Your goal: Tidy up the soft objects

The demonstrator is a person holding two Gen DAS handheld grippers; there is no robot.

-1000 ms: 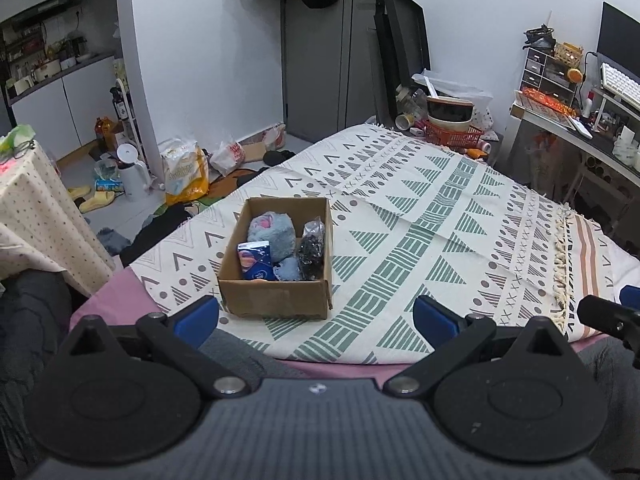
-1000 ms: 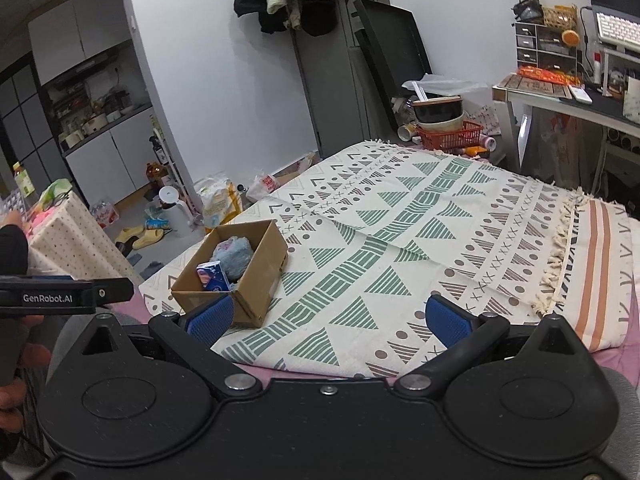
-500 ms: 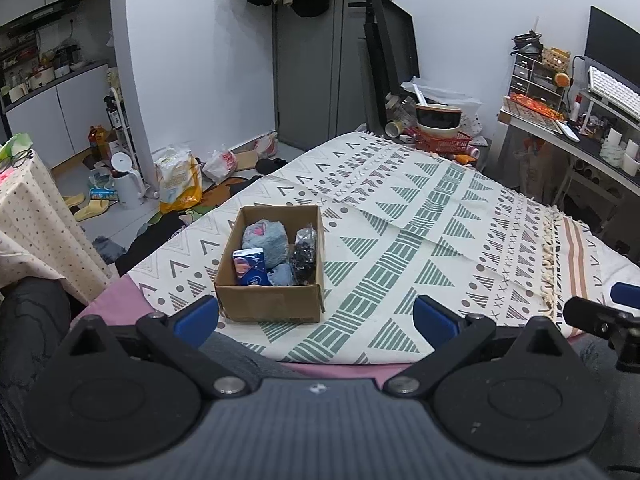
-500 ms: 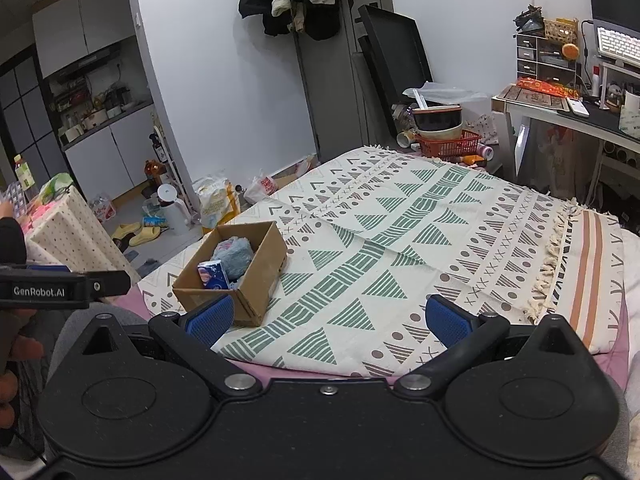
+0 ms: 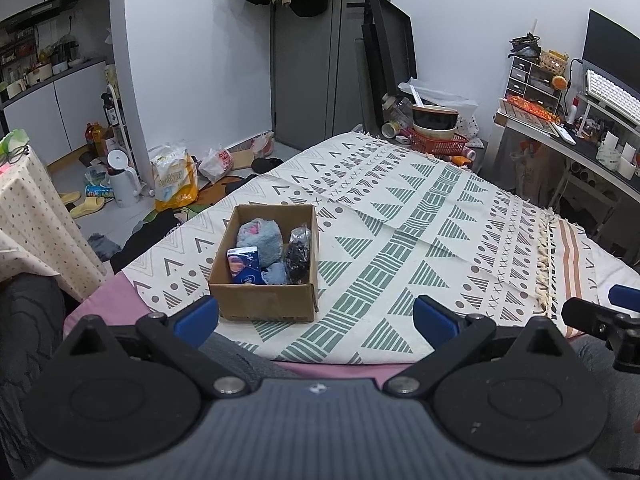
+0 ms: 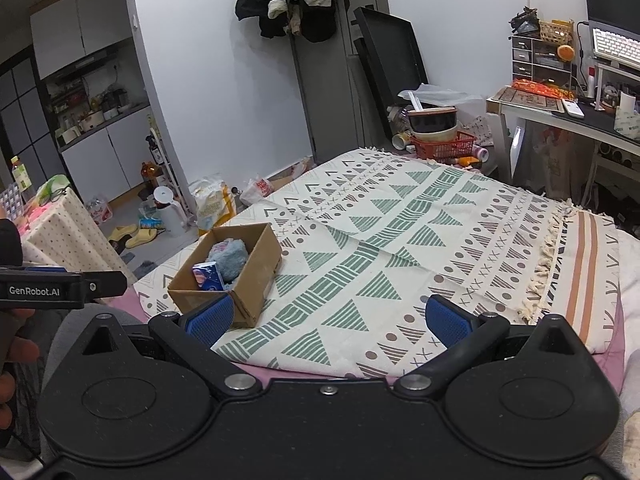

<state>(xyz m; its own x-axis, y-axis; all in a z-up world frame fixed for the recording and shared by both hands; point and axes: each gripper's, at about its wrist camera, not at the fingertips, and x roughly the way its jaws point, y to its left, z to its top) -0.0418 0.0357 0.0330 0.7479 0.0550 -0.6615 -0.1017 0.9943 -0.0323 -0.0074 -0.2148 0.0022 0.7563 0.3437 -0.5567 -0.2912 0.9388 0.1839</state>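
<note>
A brown cardboard box (image 5: pixel 264 304) (image 6: pixel 260 276) stands on the patterned bedspread (image 5: pixel 420 216) (image 6: pixel 400 248) near the bed's front left corner. Inside lie a fluffy grey-blue soft item (image 5: pixel 260 236) (image 6: pixel 230 256), a blue tissue pack (image 5: pixel 245 266) (image 6: pixel 209 277) and a black bundle in clear wrap (image 5: pixel 298 254). My left gripper (image 5: pixel 316 318) is open and empty, held low in front of the box. My right gripper (image 6: pixel 326 316) is also open and empty, to the right of the box, which its left finger partly covers.
The bed's pink edge (image 5: pixel 132 292) is close below both grippers. Left of the bed are a dotted tablecloth (image 5: pixel 28 216), bags and slippers on the floor. A red basket (image 5: pixel 438 142) and a cluttered desk (image 5: pixel 560 140) stand at the back right.
Both grippers have drawn back and risen a little, so the box and bed look slightly smaller and lower. Both stay open and empty.
</note>
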